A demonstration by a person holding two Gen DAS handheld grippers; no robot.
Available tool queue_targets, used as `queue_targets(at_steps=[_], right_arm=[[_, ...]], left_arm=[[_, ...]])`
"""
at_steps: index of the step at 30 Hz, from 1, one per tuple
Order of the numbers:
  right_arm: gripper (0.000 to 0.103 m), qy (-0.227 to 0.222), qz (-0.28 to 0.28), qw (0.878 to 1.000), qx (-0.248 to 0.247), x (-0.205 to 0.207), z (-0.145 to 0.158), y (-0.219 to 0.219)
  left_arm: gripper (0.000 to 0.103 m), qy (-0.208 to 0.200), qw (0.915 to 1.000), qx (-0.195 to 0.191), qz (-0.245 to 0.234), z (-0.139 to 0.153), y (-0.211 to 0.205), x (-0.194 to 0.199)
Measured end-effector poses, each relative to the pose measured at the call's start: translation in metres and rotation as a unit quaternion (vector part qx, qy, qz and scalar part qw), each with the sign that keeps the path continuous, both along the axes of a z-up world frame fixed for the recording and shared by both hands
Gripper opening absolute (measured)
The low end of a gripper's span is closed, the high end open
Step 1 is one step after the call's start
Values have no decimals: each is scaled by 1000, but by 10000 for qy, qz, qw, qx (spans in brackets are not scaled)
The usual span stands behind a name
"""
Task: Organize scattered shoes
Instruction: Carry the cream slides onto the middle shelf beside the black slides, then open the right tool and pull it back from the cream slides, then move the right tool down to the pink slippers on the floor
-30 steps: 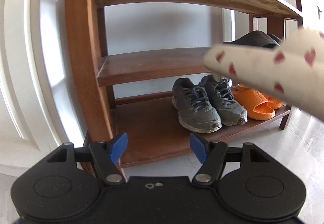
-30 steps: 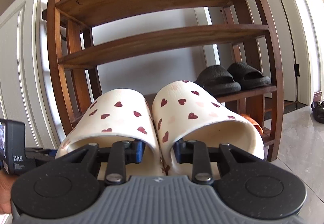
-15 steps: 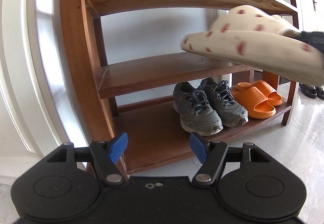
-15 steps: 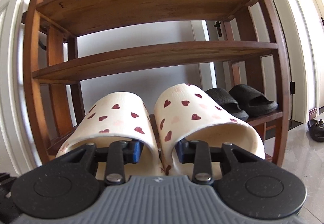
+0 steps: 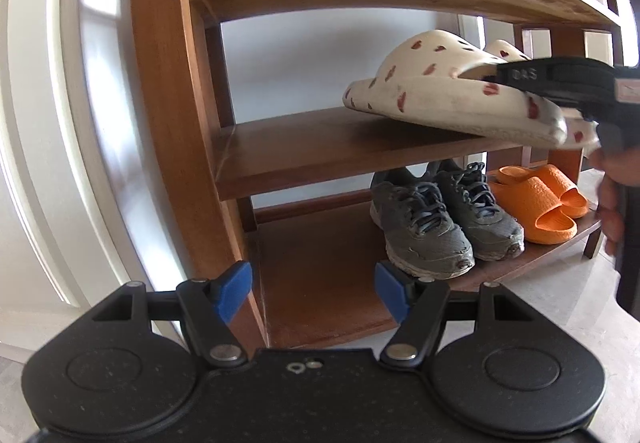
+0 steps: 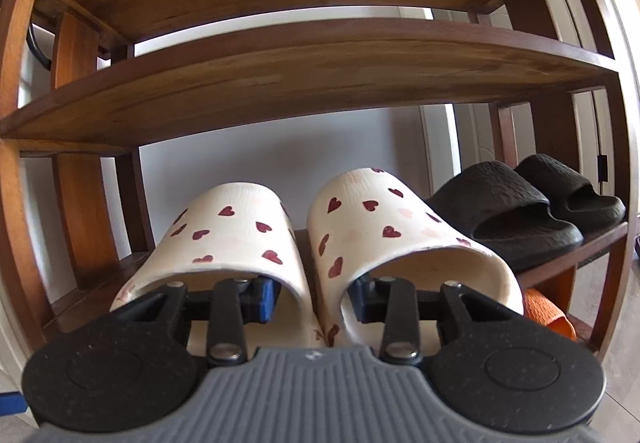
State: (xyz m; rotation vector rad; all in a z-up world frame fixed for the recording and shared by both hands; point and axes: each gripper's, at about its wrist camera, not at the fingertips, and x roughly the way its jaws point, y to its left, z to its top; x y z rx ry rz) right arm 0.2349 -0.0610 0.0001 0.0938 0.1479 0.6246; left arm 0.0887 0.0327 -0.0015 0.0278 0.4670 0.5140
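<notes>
The right gripper (image 6: 312, 295) has one finger inside each of the two slippers (image 6: 360, 239), cream with red hearts, and its jaws are opening with the slippers' inner walls between them; the blue pads (image 6: 262, 297) stand a little off those walls, wider apart than a second ago. The pair now sits over the rack's (image 5: 168, 123) middle shelf (image 5: 320, 147), toes pointing to the back wall. In the left wrist view the toes are above the board while the heels overhang its front edge; whether the soles rest on the wood I cannot tell. A second ago the slippers were a blurred shape at the right edge of that view, in front of the rack; half a second ago they hung higher and further out. Now they are well inside the shelf opening, and the hand (image 5: 612, 195) on the right gripper has come into view at the right edge.

From the right wrist the rack fills far more of the picture than before. Black slides (image 6: 520, 211) sit just to the right of the slippers on the same shelf.

The left gripper (image 5: 314, 293) hangs low before the rack, jaws wide apart and empty, as before. Grey sneakers (image 5: 440, 219) and orange slides (image 5: 540, 203) stay on the bottom shelf.
</notes>
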Motion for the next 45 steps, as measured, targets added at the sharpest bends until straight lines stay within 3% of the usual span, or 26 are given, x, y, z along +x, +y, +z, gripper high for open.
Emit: queue_targets(at_steps=[16, 17, 19, 22, 27, 32, 35, 39, 45], right_arm=[[49, -92, -59, 9990, -443, 46, -6, 48], [51, -84, -66, 9991, -414, 45, -6, 47], [66, -118, -105, 9993, -332, 42, -5, 44], [73, -272, -161, 9991, -297, 32, -5, 38], [82, -482, -252, 9985, -97, 4, -14, 16], [82, -706, -370, 9967, -137, -11, -11, 4], [92, -978, -433, 9940, 217, -31, -14, -16], [92, -932, -159, 9933, 670, -51, -19, -33], [92, -990, 1088, 9836, 1047, -98, -9, -19]], left_arm=[[68, 88, 9997, -174, 127, -12, 10, 4], [68, 89, 9997, -172, 128, -12, 10, 3], [68, 82, 9997, -172, 145, -11, 10, 2], [68, 72, 9996, -192, 185, -10, 10, 0], [68, 72, 9993, -216, 310, -9, 13, -4], [68, 39, 9988, -221, 444, -6, 15, -10], [68, 33, 9984, -201, 531, -5, 16, -14], [68, 42, 9974, -174, 694, -5, 19, -20], [68, 161, 9911, -81, 1318, -5, 35, -51]])
